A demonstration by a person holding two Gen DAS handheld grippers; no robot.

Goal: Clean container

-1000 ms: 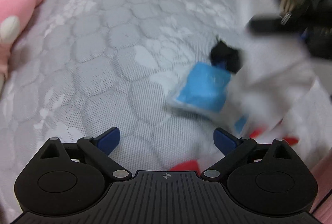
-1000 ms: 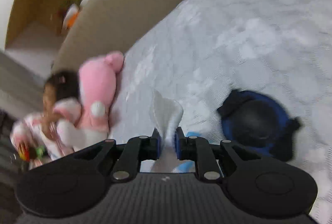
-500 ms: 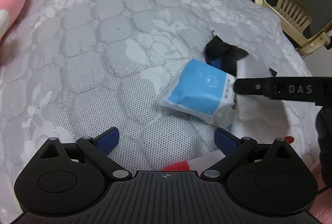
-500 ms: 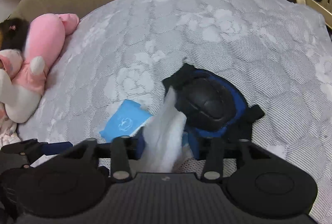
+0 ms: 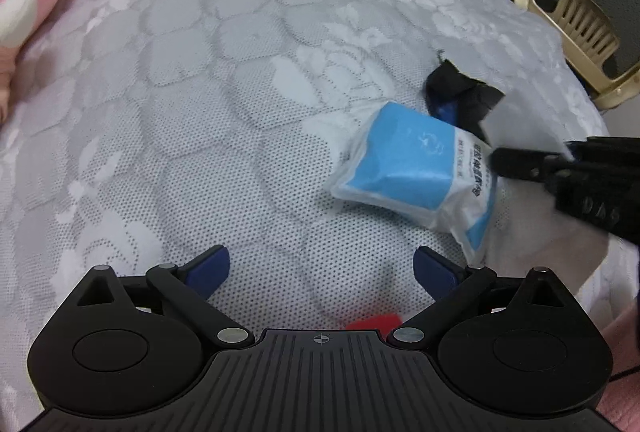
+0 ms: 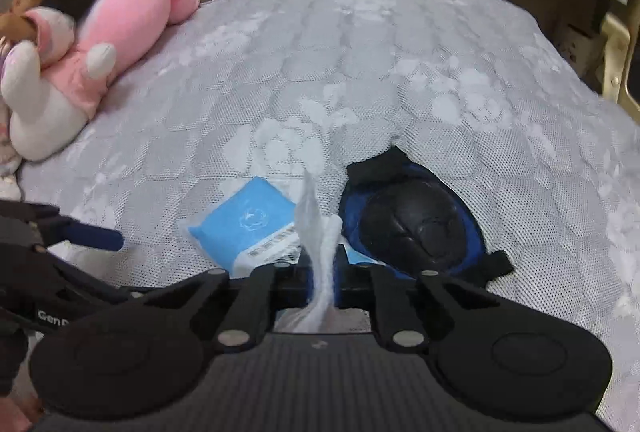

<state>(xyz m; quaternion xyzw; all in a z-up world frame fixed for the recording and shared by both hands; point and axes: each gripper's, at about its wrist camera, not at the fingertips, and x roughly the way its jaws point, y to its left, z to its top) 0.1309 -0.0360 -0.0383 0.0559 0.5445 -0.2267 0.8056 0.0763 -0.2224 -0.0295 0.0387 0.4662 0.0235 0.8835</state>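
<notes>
Since a second ago my right gripper (image 6: 323, 282) has swung down over the bed and clamped back shut on the white tissue (image 6: 316, 232); in its view the blue tissue pack (image 6: 250, 228) lies just left of the black-and-blue pad (image 6: 408, 224) on the grey mattress (image 6: 360, 71). From the left wrist, my left gripper (image 5: 321, 264) hangs wide open and empty over the mattress, pack up to the right.
</notes>
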